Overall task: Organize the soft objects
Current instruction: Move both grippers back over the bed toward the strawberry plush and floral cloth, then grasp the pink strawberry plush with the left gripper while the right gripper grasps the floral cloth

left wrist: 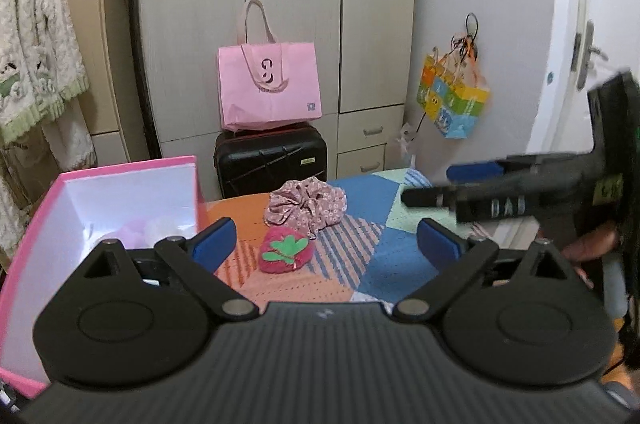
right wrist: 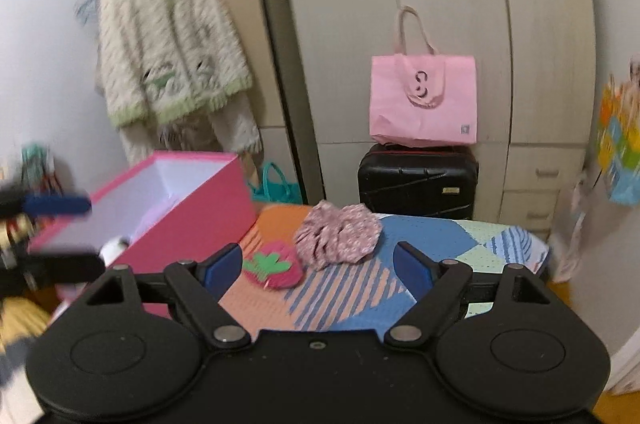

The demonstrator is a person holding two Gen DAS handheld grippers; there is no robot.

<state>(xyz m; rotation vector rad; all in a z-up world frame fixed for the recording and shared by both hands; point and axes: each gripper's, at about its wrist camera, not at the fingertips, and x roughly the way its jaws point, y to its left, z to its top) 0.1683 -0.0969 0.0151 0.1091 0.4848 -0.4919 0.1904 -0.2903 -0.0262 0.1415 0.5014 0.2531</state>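
A pink strawberry plush [left wrist: 283, 249] [right wrist: 273, 265] with a green leaf lies on the patchwork mat [left wrist: 384, 256] [right wrist: 352, 296]. A pink floral scrunchie [left wrist: 307, 205] [right wrist: 339, 232] lies just behind it. An open pink box [left wrist: 48, 224] [right wrist: 192, 208] stands at the left with pale soft items inside. My left gripper [left wrist: 324, 242] is open and empty, above the mat in front of the plush. My right gripper [right wrist: 318, 270] is open and empty, just right of the plush. The right gripper also shows blurred at the right of the left wrist view [left wrist: 460, 188].
A black suitcase [left wrist: 270, 160] [right wrist: 418, 180] with a pink tote bag [left wrist: 269, 88] [right wrist: 423, 100] on it stands against the wardrobe behind the mat. A colourful gift bag [left wrist: 454, 98] hangs on the right wall. A fluffy cardigan [right wrist: 172, 56] hangs at the left.
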